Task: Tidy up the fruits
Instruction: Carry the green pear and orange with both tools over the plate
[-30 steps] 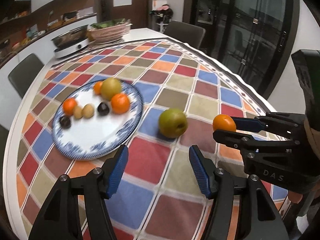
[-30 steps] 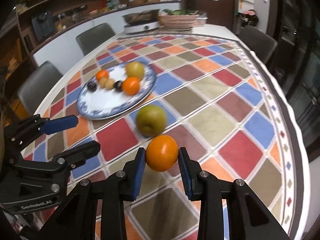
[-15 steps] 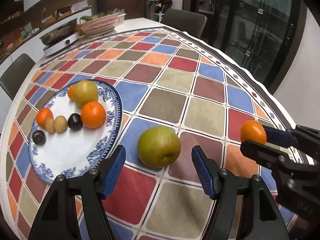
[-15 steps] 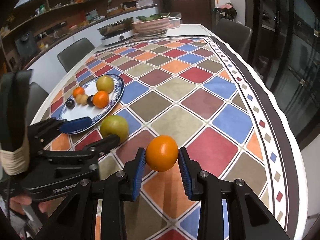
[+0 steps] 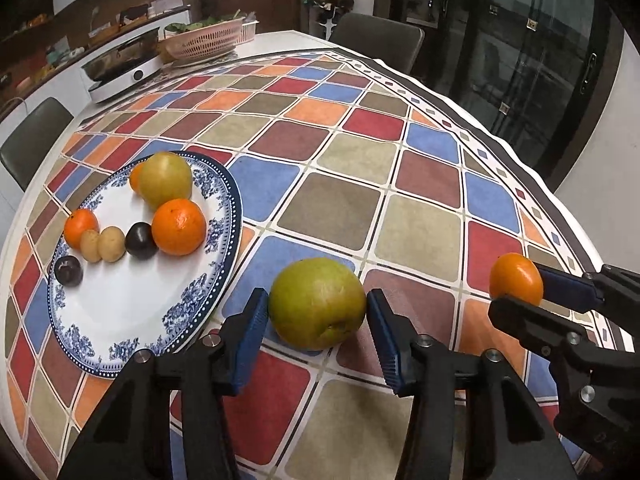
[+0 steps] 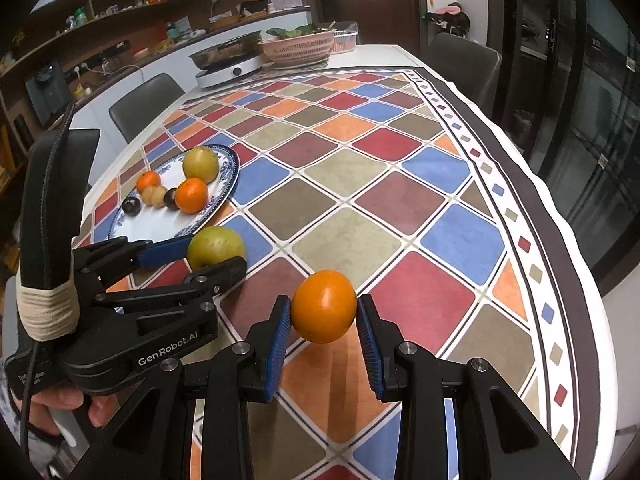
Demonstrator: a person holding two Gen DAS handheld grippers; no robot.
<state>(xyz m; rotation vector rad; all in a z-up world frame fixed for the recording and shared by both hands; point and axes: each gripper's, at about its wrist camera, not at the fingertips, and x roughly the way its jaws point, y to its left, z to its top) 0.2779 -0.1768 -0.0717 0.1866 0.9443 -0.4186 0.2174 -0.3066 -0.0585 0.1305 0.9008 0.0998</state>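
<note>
Pickup of the round green-yellow pear (image 5: pixel 317 303) lying on the chequered tablecloth (image 5: pixel 360 208) beside the blue-rimmed white plate (image 5: pixel 120 320) is under way: the left gripper (image 5: pixel 316 320) has just been closing, its jaws now flanking and touching the fruit, while the right gripper (image 6: pixel 323 322) clamps a smooth orange tangerine (image 6: pixel 324 306) clear of the cloth, so next comes a firm squeeze, a lift, and a carry to the plate

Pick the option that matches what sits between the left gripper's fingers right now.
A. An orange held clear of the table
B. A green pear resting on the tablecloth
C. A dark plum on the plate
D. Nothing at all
B: the left gripper has its blue pads on either side of the green pear, which rests on the tablecloth; the orange is in the right gripper.
</note>
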